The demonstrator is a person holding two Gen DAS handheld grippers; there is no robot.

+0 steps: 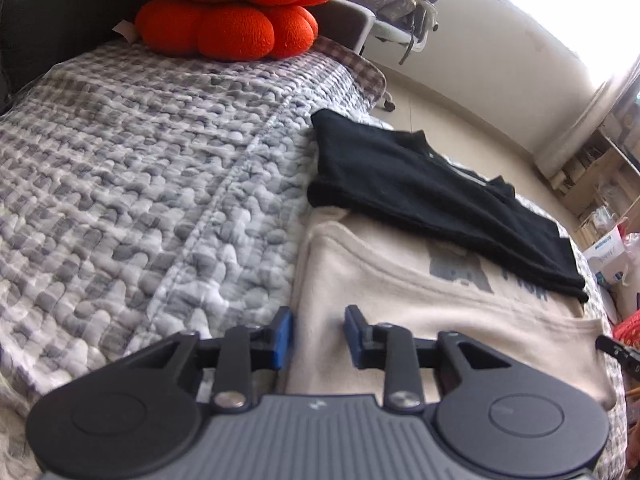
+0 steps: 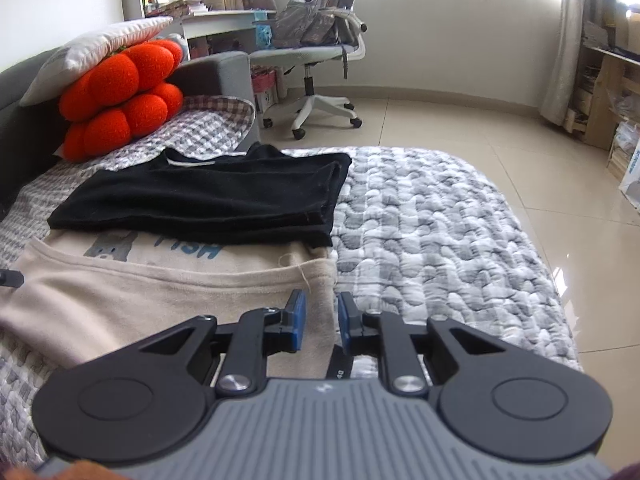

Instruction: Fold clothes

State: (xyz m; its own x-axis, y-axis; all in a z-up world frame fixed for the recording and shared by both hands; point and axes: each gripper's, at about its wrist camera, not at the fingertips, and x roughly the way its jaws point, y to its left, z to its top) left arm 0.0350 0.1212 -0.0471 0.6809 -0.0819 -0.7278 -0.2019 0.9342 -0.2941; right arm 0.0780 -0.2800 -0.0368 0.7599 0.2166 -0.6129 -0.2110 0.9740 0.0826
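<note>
Nearest in the left wrist view, the left claw hangs over the near left edge of a cream shirt, its blue pads spread apart with cloth showing in the gap and neither pad pressing on it. In the right wrist view the right claw sits at the shirt's near right edge; its pads stand narrowly apart with the cloth edge running between them, and a pinch cannot be made out. The cream shirt lies flat on the bed's grey quilt, blue print facing up. Just beyond it, overlapping its far edge, rests a folded black garment. Farther back an orange cushion leans at the head of the bed, and an office chair stands on the tiled floor.
</note>
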